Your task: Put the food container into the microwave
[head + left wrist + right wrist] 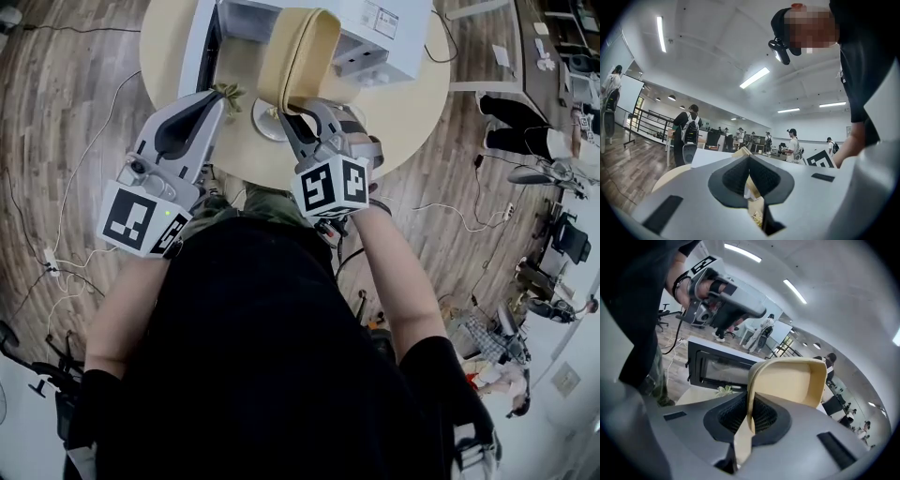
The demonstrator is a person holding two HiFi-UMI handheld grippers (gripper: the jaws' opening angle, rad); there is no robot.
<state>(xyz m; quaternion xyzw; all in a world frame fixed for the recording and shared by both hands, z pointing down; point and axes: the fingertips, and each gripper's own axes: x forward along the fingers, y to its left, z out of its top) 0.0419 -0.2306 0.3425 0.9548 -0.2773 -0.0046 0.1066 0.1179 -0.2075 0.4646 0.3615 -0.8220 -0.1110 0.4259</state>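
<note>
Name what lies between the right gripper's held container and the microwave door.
A small green sprig on the table, shown in the right gripper view.

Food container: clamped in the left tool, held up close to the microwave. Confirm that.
Wrong on the side only. The right tool holds it: the right gripper view shows those jaws shut on the food container's wall. The rest stands; in the head view it is held up close to the microwave.

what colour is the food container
Pale beige food container; clearest in the right gripper view.
</note>
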